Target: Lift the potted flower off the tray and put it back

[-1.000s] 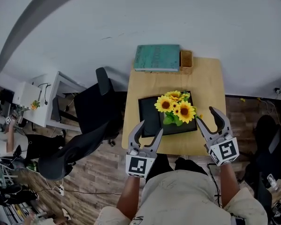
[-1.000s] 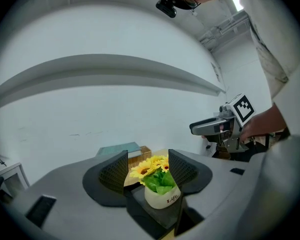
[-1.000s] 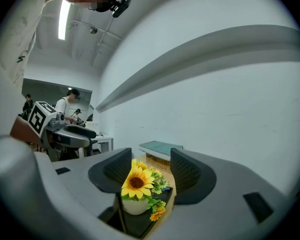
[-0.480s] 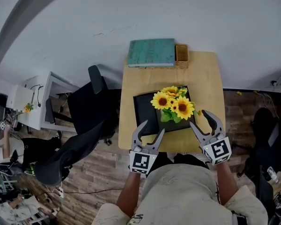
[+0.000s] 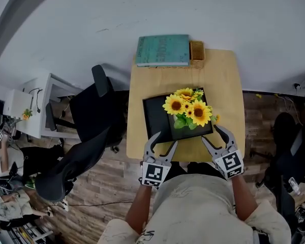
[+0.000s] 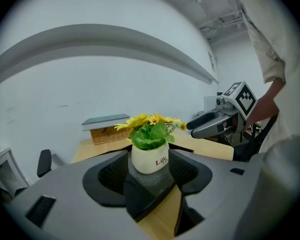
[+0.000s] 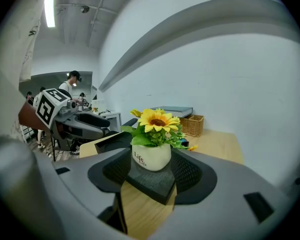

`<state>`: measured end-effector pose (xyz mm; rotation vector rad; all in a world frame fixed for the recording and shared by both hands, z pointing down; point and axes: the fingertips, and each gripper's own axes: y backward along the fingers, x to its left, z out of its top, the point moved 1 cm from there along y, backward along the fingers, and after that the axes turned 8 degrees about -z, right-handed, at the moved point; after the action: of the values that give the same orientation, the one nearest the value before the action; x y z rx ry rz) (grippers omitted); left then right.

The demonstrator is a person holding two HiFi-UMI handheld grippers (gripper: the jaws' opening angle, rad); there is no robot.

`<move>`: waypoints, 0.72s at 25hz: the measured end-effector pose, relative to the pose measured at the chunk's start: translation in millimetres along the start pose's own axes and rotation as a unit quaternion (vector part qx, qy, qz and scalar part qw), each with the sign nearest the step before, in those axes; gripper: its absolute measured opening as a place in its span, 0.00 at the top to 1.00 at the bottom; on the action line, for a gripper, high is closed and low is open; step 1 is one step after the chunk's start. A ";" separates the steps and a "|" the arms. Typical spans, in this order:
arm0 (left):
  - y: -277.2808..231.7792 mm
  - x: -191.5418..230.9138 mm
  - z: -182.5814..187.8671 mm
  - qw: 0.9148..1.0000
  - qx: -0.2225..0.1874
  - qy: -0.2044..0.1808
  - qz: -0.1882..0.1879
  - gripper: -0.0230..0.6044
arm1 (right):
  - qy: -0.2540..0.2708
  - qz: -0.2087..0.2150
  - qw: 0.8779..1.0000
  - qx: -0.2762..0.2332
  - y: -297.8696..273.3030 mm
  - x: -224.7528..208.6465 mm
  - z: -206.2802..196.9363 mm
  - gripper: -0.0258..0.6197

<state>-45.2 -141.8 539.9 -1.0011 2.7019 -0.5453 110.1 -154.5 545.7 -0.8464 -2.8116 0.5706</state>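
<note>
My left gripper [image 5: 164, 141] and right gripper [image 5: 212, 134] hover at the tray's [image 5: 153, 117] near edge, jaws apart, holding nothing. The flower [image 5: 188, 112] stands on the tray's right half.

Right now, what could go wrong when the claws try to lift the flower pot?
1. The sunflowers spread wider than the pot, so the open left claw or right claw might squash petals instead of gripping the pot.
2. The plant looks top-heavy; a lopsided squeeze could tip it.
3. A low claw could catch the tray rim and drag it.
</note>
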 end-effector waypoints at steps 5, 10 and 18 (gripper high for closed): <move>-8.3 1.1 -8.2 1.000 0.017 -0.002 -0.011 0.57 | 0.004 0.011 1.000 0.019 -12.1 5.0 -10.2 0.57; -23.1 7.1 -20.1 0.998 0.046 -0.009 -0.034 0.56 | 0.003 0.016 1.000 0.026 -29.6 8.7 -11.4 0.55; -59.5 18.0 -29.0 0.991 0.093 -0.035 -0.094 0.54 | 0.013 0.020 0.997 0.069 -60.0 4.9 -20.9 0.49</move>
<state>-33.1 -187.7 589.5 -1.2040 2.4569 -0.7665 81.2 -191.3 588.9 -0.8790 -2.7002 0.7427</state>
